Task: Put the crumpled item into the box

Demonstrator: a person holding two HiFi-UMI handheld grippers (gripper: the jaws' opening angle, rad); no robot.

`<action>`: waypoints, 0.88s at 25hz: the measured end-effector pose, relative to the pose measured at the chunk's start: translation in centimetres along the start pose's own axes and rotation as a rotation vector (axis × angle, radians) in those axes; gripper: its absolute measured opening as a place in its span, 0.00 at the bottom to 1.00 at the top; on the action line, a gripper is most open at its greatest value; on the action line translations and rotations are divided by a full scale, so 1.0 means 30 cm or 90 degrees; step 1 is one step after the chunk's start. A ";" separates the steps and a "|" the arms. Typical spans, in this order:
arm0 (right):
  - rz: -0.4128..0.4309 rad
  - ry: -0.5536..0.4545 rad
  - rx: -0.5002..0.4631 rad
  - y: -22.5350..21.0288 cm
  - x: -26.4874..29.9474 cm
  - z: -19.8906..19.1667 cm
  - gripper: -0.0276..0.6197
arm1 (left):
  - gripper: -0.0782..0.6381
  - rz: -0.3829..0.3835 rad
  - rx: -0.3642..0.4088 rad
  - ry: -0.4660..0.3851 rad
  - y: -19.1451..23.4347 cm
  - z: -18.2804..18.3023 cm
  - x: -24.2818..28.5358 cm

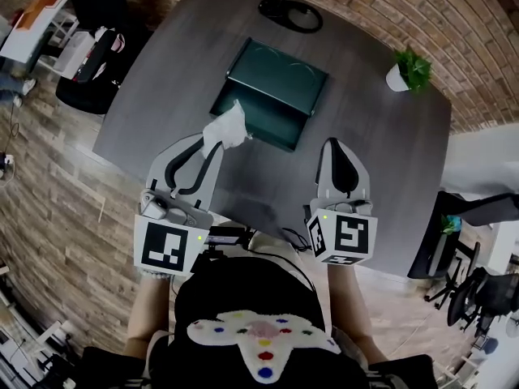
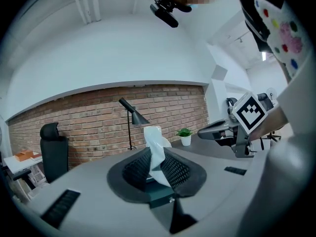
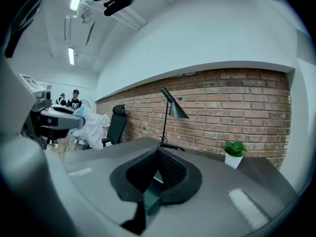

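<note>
Tissue in left claw, at open green box's near edge.

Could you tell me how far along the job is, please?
Done: the tissue is up off the table, pinched in the left hand-held gripper. In hand: it hangs at the near edge of the box. Left: move it over the box and release.

White crumpled paper tissue and dark green rectangular box recorded; matte dark grey table top noted; red-brown brick wall (pale mortar grid) observed; green leafy plant in white pot logged.
</note>
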State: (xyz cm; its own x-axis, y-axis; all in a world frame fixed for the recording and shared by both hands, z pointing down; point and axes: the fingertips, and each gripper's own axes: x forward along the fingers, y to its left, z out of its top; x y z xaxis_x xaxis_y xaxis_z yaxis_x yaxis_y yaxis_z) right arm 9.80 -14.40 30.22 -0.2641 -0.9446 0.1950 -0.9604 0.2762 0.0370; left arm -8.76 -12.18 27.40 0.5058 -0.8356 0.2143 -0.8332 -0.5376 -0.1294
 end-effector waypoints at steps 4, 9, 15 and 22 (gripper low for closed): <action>-0.006 -0.005 0.003 -0.018 -0.027 0.011 0.06 | 0.20 0.000 0.004 -0.006 -0.004 0.018 0.003; -0.011 -0.006 0.000 -0.035 -0.039 0.013 0.06 | 0.20 -0.001 0.004 -0.008 -0.010 0.025 0.010; -0.018 -0.004 -0.006 -0.043 -0.046 0.011 0.06 | 0.20 -0.006 0.004 -0.005 -0.012 0.018 0.028; -0.033 0.013 -0.012 -0.059 -0.043 -0.010 0.06 | 0.20 -0.025 0.014 0.003 -0.009 -0.004 0.084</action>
State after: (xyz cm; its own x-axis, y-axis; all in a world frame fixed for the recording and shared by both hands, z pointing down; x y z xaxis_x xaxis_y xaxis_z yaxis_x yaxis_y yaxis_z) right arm 11.87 -13.63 30.19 -0.2115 -0.9539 0.2128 -0.9709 0.2301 0.0665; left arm -7.28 -14.13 28.09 0.5372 -0.8131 0.2241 -0.8076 -0.5725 -0.1414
